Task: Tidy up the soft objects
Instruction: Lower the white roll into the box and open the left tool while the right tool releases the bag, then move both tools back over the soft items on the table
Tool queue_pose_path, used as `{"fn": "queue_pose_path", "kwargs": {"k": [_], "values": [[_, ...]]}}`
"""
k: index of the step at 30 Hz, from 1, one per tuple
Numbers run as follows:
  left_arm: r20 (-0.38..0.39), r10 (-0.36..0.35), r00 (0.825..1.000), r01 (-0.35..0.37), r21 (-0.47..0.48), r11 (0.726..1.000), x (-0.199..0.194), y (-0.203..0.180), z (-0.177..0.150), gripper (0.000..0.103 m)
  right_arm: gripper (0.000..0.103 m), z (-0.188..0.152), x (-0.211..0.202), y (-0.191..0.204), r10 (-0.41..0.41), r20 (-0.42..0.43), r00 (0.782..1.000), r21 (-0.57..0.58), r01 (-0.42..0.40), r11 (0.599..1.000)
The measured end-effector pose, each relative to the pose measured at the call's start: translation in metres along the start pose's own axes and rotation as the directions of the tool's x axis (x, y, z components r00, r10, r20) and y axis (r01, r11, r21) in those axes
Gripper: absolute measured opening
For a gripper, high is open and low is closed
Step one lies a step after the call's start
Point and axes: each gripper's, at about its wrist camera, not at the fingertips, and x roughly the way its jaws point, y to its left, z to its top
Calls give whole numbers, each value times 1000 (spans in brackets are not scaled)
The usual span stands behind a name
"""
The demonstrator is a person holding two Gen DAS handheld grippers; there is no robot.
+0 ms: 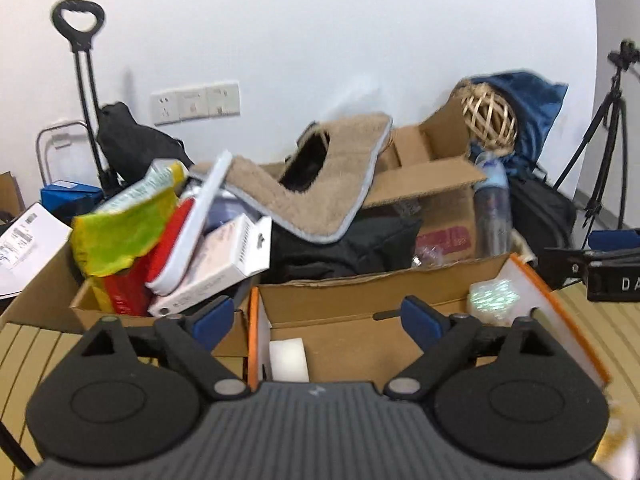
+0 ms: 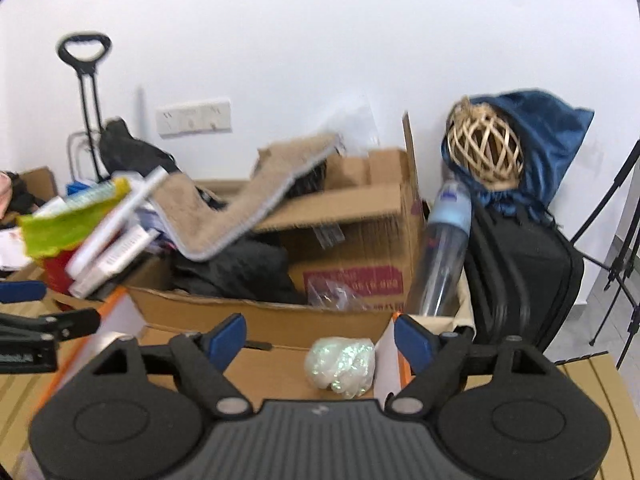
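Item: tan fleece mat, draped across the rim of the big cardboard box, its left end propped on the leaning stack of cartons left of that box, its right end lifted off the flap. Risk: the mat rests on nothing firm (the stack already tilts), so a nudge could slide it off or topple the cartons onto the tabletop. Left tongs and right tongs both spread wide and empty, in front of the box, over the orange-edged box holding an iridescent wad.

tan fleece mat, perhaps grey-edged, blue bag
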Motion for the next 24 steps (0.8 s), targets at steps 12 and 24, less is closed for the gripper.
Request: {"fn": "queue_pose_path", "kwargs": {"k": [12, 24], "values": [[240, -16, 971, 24, -33, 999, -245, -11, -92, 100, 90, -82, -223, 21, 67, 227, 972, -61, -55, 997], [412, -6, 911, 33, -59, 998, -397, -51, -245, 103, 103, -246, -380, 60, 79, 350, 933, 46, -102, 994]]}}
